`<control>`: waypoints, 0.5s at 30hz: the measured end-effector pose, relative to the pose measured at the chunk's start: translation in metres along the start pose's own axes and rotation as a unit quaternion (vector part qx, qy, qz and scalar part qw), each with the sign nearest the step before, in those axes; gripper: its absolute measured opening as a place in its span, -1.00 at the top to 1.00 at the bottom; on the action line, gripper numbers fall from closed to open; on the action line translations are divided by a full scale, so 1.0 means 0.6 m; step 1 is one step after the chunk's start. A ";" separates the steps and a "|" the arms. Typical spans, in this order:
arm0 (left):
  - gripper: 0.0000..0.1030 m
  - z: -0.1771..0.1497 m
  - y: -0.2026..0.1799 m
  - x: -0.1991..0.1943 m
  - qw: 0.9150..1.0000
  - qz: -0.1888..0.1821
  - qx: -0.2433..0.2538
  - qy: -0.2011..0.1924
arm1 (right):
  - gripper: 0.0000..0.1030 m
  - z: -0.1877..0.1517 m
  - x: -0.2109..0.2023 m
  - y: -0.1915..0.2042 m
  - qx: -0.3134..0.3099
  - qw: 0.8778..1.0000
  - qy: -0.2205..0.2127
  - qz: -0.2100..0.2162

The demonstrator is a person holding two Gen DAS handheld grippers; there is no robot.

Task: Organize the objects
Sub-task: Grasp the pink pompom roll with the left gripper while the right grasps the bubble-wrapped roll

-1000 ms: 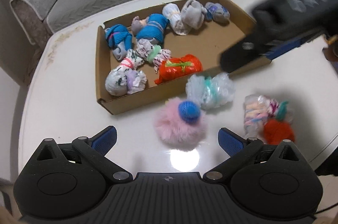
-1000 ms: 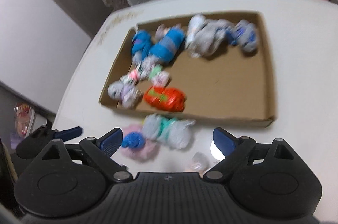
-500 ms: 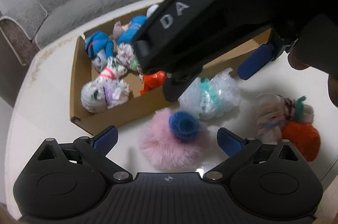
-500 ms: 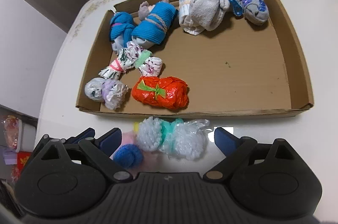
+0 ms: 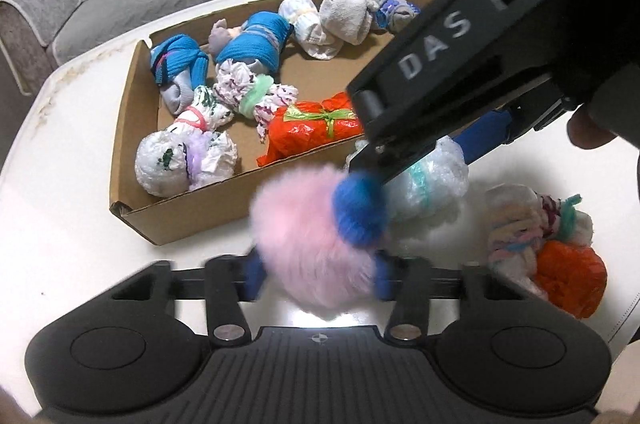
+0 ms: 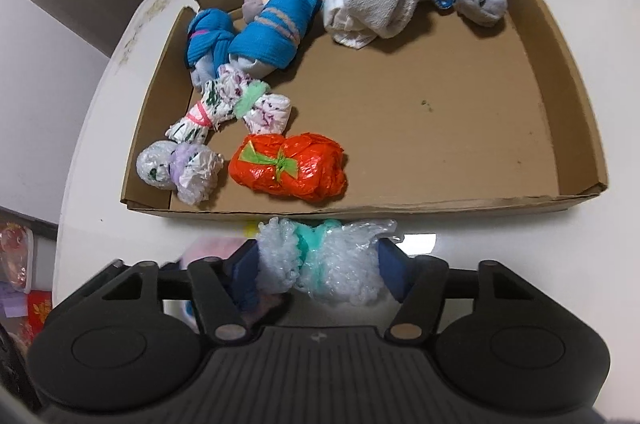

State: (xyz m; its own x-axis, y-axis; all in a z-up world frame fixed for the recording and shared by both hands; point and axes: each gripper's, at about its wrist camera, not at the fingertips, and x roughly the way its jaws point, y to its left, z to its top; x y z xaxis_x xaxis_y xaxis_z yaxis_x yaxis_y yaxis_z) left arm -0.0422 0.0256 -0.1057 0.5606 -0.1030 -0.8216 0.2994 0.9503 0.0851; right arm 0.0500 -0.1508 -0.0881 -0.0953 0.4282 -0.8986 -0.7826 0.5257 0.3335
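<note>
Step in hand: paired pickup of two loose items lying on the white table, just outside the near wall of the cardboard tray.

Left gripper: jaws have just been closing and now press both sides of the pink fluffy pom-pom, which carries a blue pom on top. Fur bulges past the pads, so the hold reads as a soft squeeze.

Right gripper: jaws have just been closing and now clamp the bubble-wrap bundle, tied at the waist with a teal band, one pad at each end. The bundle sits against the tray's near wall.

Tray contents: blue rolled socks, grey socks, tied plastic-bag bundles, and an orange bag bundle. The right half of the floor is bare.

Still out on the table, left view: a pastel yarn bundle touching an orange mesh ball.

Next move, judged: lift both items clear of the tray wall, carry them forward over it, and release onto bare floor. The two grippers are crowded, so they should rise without snagging each other.
</note>
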 end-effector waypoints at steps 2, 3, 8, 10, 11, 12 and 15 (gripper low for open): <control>0.02 -0.001 0.000 -0.002 1.000 0.001 0.003 0.001 | -0.14 -0.001 -0.004 -0.007 -0.003 1.000 0.001 0.005; -0.05 0.000 -0.001 0.000 1.000 0.004 0.004 0.001 | -0.14 -0.002 -0.005 -0.011 -0.002 1.000 0.000 0.006; -0.62 0.005 -0.015 -0.008 0.999 0.013 0.028 -0.014 | -0.16 -0.002 -0.006 -0.017 -0.002 1.000 0.008 0.005; -0.78 0.006 -0.025 -0.018 0.998 0.015 0.046 -0.034 | -0.25 -0.003 -0.007 -0.018 -0.018 1.000 0.015 -0.001; -0.90 0.006 -0.031 -0.020 0.997 0.020 0.056 -0.041 | -0.26 -0.003 -0.006 -0.015 -0.028 0.999 0.017 -0.010; -0.95 0.006 -0.037 -0.022 0.996 0.023 0.067 -0.048 | -0.29 -0.005 -0.006 -0.015 -0.035 0.999 0.015 -0.020; -0.91 0.011 -0.042 -0.012 0.996 0.023 0.079 -0.046 | -0.27 -0.010 -0.004 -0.016 -0.044 0.999 0.016 -0.023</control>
State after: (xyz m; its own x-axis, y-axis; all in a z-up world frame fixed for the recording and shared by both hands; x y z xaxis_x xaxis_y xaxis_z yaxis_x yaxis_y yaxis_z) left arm -0.0487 0.0004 -0.0979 0.6423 -0.0944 -0.7606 0.3862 0.8971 0.2148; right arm 0.0544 -0.1611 -0.0908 -0.0756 0.3810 -0.9215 -0.8374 0.4774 0.2661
